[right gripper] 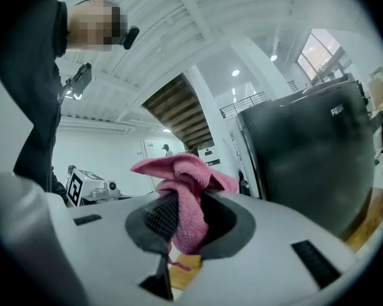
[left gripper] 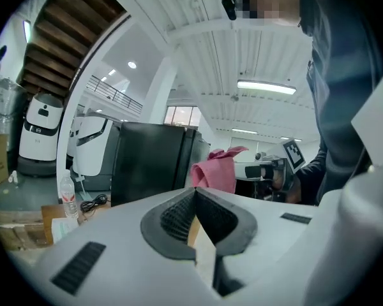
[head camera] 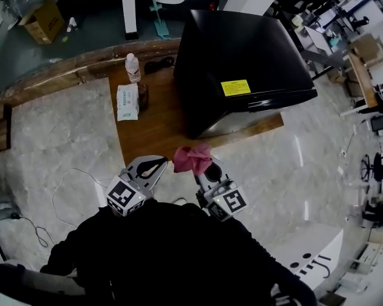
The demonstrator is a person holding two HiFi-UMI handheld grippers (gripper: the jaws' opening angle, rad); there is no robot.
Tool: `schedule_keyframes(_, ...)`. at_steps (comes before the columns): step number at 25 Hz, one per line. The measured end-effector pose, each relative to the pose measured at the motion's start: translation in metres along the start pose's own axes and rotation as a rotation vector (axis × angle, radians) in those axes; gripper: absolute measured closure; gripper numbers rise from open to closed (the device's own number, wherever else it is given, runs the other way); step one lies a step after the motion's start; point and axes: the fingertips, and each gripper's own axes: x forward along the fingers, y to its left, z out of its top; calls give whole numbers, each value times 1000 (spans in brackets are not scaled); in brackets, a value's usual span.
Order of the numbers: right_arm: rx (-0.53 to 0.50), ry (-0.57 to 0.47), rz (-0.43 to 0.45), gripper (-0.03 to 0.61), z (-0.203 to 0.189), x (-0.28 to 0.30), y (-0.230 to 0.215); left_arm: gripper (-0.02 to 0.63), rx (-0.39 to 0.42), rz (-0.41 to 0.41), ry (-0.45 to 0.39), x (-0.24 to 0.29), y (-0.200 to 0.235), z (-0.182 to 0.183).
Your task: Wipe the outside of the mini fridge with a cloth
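Black mini fridge (head camera: 242,62) on a wooden board (head camera: 159,129), in a bright hall with a pale marbled floor (head camera: 64,139).
The fridge is boxy and glossy, with a yellow label on top; a plastic water bottle (head camera: 133,67) and a flat pack of wipes (head camera: 127,102) sit just beside it. The right gripper (head camera: 210,171) is clamped on a fluffy, bunched pink cloth (head camera: 193,159), held near the fridge but apart from it. The left gripper (head camera: 152,169) has its jaws together, holding nothing.

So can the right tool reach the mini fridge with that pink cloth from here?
Probably yes: the right tool grips the pink cloth, and nothing stands on the wooden board between it and the mini fridge.
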Motion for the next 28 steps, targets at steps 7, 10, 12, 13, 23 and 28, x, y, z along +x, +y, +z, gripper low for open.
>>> schedule_keyframes(7,-21,19,39,508,14,-87,8,607,6,38,-38,11,-86,0)
schedule_keyframes(10,-7,10,69,508,7,-124,19,607,17,40,-36,13,-123,-12)
schedule_keyframes(12,-10,10,68,508,2,-140,24,607,20,35,-31,13,-141,-19)
schedule_keyframes(13,-19,9,60,508,1,-146,25,607,25,32,-32,13,-148,-20)
schedule_keyframes(23,-79,-29,64,509,-1,-190,36,607,64,46,-50,6,-192,-16)
schedule_keyframes(28,-76,-44,80,509,-2,-200,44,607,71,49,-38,2,-205,-20)
